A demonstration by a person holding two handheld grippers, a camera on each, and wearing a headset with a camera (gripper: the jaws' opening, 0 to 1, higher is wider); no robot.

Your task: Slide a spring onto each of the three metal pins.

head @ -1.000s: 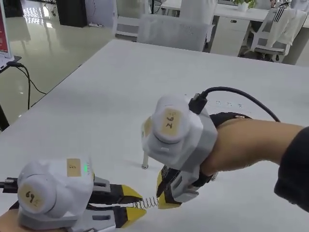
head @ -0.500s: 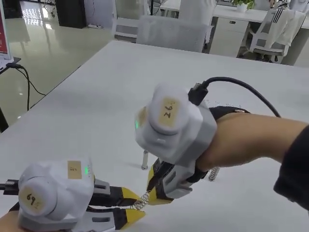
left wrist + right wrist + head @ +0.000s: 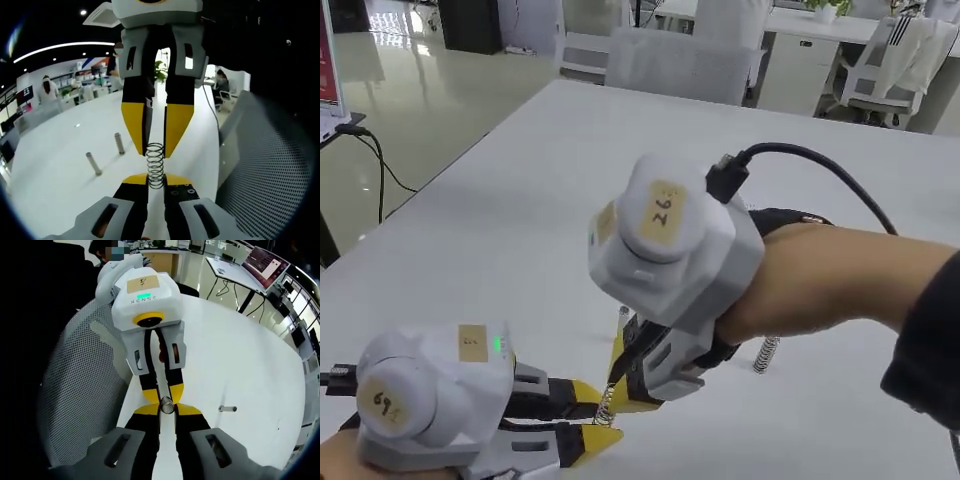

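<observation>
- The left gripper, at the near left, was clenched on one end of a spring.
- The right gripper met it tip to tip, pinching the spring's other end, so the spring bridged the two above the white table.
- Two metal pins stood upright on the table near each other, apart from the spring.

The spring is thin bare wire, silvery and bright. The near pin and the far pin are duller grey metal. The tabletop is white, smooth and matt. The left claw and the right claw have white matt plastic shells, black arms and yellow tips, possibly rubbery. The chair is grey woven mesh.
</observation>
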